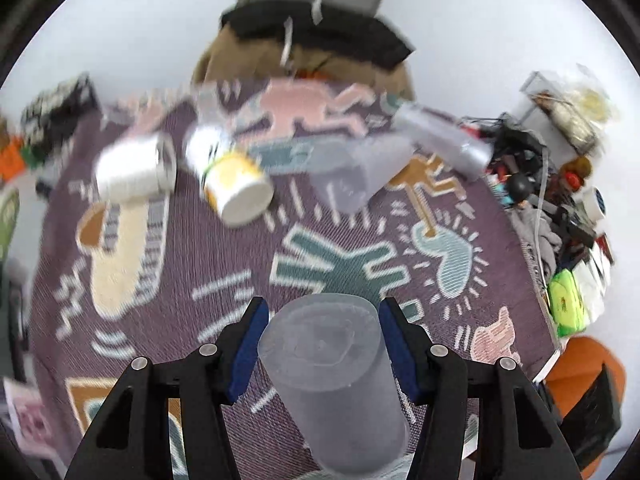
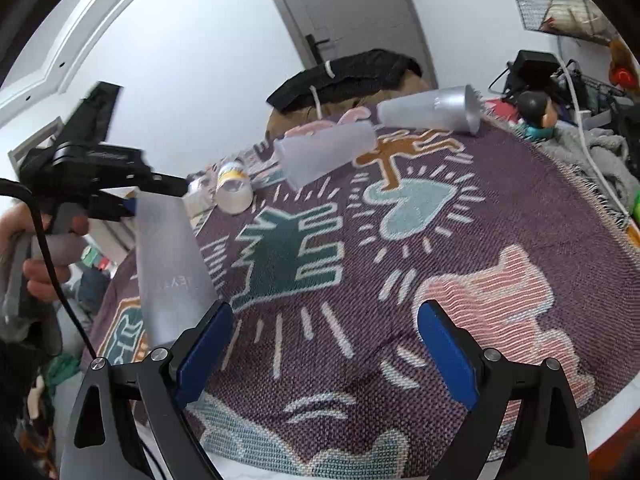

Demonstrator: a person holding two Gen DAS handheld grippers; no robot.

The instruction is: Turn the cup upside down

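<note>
Your left hand-held gripper (image 1: 320, 340) is holding the frosted plastic cup (image 1: 332, 384) by its narrow base, wide mouth down, above the patterned tabletop (image 2: 440, 240). Your right hand-held gripper (image 2: 324, 344) is hanging wide and unladen. Lower the rim level before releasing, so it does not tip.

Purple patterned blanket (image 2: 400, 280) over table, two frosted cups (image 2: 326, 152) lying sideways, yellow-banded tub (image 1: 240, 192), white roll (image 1: 136, 168)
</note>
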